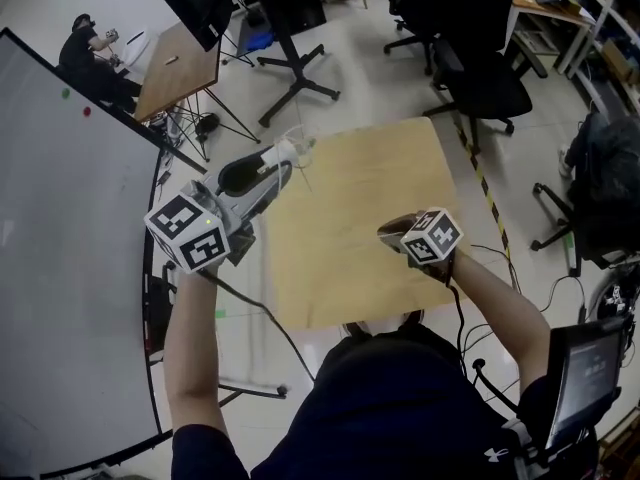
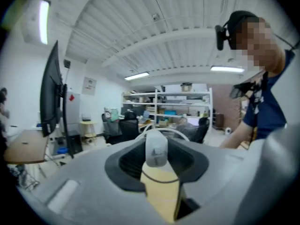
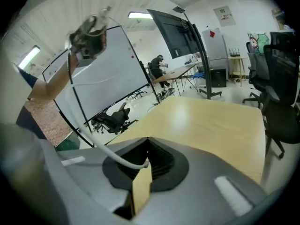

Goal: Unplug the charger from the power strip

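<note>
the unplugging looks done. no strip shows in any view, and the charger hangs free in the air, clear of any socket. the left tool is clamped on it, raised above the left edge of the surface. the right tool is closed tight on the end of the cable, lower down and over the near part of the surface. the cable runs up in a loose curve from there toward the left tool. what is left, by my reading, is only to set charger and cable down; the surface is bare wood with room for both.

the charger is a small white block with rounded corners, upright between the jaws, with a faint grey mark on its face. the thin white cable loops behind it and looks slack, not taut.
</note>
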A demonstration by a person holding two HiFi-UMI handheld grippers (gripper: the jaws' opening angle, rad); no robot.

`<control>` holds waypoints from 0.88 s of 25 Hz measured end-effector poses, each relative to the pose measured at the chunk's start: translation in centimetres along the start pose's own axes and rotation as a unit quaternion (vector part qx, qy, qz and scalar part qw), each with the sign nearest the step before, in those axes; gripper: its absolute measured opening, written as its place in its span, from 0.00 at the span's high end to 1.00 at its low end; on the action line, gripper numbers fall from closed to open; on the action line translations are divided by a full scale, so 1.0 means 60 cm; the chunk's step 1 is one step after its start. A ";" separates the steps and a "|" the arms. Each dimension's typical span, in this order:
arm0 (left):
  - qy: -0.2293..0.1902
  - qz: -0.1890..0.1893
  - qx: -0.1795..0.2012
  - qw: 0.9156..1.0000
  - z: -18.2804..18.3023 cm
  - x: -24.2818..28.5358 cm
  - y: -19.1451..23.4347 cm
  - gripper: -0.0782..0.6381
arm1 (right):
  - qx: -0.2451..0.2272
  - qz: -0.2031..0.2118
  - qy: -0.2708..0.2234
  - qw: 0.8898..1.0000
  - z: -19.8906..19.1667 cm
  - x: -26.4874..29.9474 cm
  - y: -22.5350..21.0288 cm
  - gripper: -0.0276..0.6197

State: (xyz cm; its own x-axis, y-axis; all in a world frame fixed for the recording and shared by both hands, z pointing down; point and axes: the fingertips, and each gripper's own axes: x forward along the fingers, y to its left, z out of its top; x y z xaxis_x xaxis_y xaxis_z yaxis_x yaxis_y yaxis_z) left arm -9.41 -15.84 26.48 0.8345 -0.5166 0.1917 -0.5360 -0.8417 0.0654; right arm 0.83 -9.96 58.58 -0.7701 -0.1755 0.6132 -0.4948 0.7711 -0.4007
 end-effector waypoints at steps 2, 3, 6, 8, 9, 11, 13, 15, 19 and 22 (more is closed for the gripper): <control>-0.013 0.055 0.013 0.998 0.001 -0.007 0.061 0.70 | -0.036 -0.007 0.015 0.999 -0.010 0.000 0.011 0.95; -0.020 0.074 0.018 0.997 0.003 -0.011 0.082 0.70 | -0.060 -0.015 0.027 0.998 -0.019 0.001 0.010 0.95; -0.019 0.106 0.031 0.994 0.015 -0.020 0.117 0.70 | -0.117 -0.032 0.037 0.992 -0.034 0.002 0.015 0.95; -0.008 0.119 0.039 0.992 0.021 -0.022 0.131 0.70 | -0.154 -0.028 0.020 0.988 -0.031 0.002 0.035 0.95; 0.001 0.128 0.044 0.991 0.021 -0.021 0.139 0.71 | -0.185 -0.023 0.012 0.982 -0.029 0.000 0.052 0.95; 0.028 0.153 0.053 0.986 0.009 -0.018 0.161 0.71 | -0.264 -0.007 -0.008 0.964 -0.014 -0.015 0.104 0.95; 0.066 0.179 0.058 0.980 -0.018 -0.016 0.189 0.71 | -0.318 0.019 -0.046 0.947 0.013 -0.051 0.168 0.95; 0.106 0.197 0.060 0.973 -0.057 -0.020 0.216 0.70 | -0.341 0.046 -0.094 0.934 0.049 -0.109 0.224 0.95; 0.164 0.185 0.047 0.968 -0.143 -0.024 0.221 0.71 | -0.311 0.095 -0.210 0.922 0.163 -0.259 0.293 0.95; 0.197 0.146 0.037 0.969 -0.209 -0.006 0.181 0.71 | -0.193 0.122 -0.313 0.922 0.270 -0.363 0.297 0.95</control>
State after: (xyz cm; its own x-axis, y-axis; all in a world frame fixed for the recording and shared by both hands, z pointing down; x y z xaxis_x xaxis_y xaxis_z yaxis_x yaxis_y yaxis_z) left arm -17.16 -22.84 39.39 0.5275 -0.6471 0.5505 -0.7195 -0.6848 -0.1155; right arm 2.26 -2.31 27.02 -0.9807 -0.1940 -0.0242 -0.1894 0.9734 -0.1291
